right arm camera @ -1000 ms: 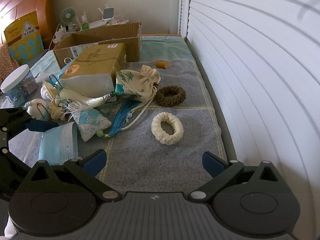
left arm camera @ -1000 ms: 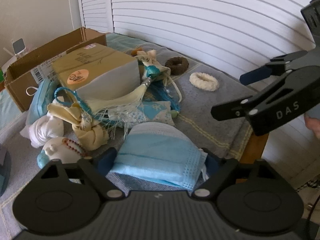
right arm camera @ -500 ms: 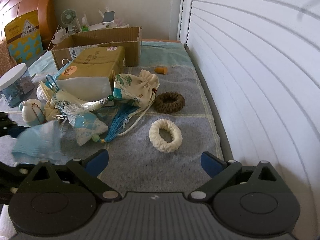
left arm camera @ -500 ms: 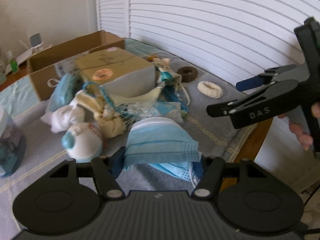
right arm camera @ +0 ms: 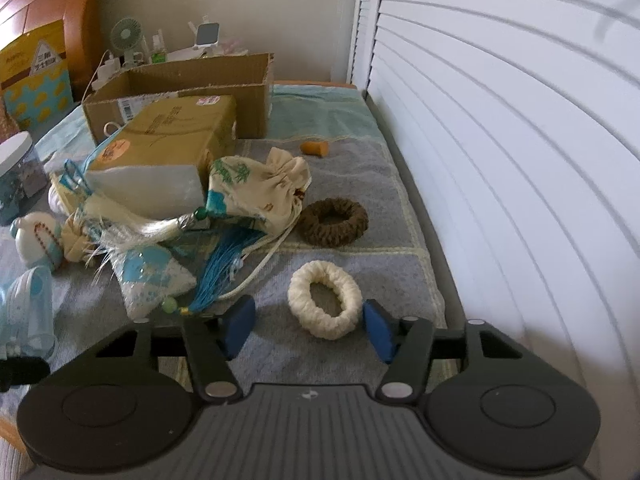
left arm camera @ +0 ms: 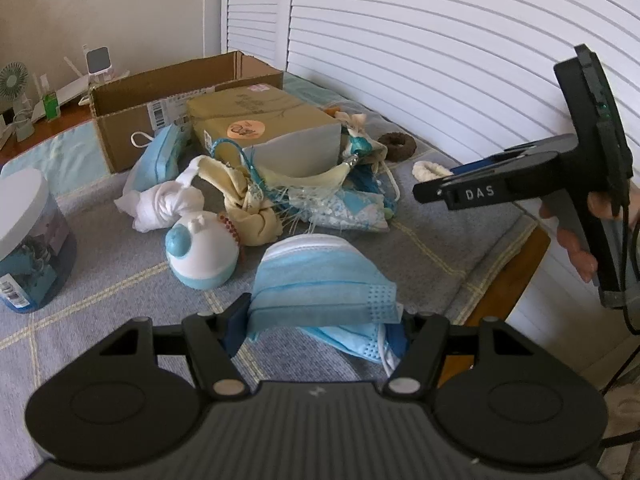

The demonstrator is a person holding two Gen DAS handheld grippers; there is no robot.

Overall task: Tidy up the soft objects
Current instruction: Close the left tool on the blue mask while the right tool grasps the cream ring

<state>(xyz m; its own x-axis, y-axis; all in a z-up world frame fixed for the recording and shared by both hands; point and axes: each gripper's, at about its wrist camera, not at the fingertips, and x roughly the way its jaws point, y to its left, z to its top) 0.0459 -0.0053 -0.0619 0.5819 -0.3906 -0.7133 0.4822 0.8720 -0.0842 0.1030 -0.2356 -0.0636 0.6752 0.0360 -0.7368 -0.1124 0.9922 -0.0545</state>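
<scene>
My left gripper is shut on a small stack of blue face masks, held just above the grey cloth; the masks also show at the left edge of the right wrist view. My right gripper is closing around a white scrunchie. The scrunchie lies between the blue pads: the right pad is at its edge and the left pad is still apart from it. In the left wrist view the right gripper points down at the scrunchie, held by a person's hand.
A brown scrunchie, a drawstring pouch, tassels, knotted cloths and a white-and-blue toy crowd around a tan box. An open cardboard box stands behind. A jar is at left. The table edge and louvred doors are at right.
My left gripper has closed on the masks and lifted them off the cloth. My right gripper has moved forward over the white scrunchie and its fingers have narrowed around it.
</scene>
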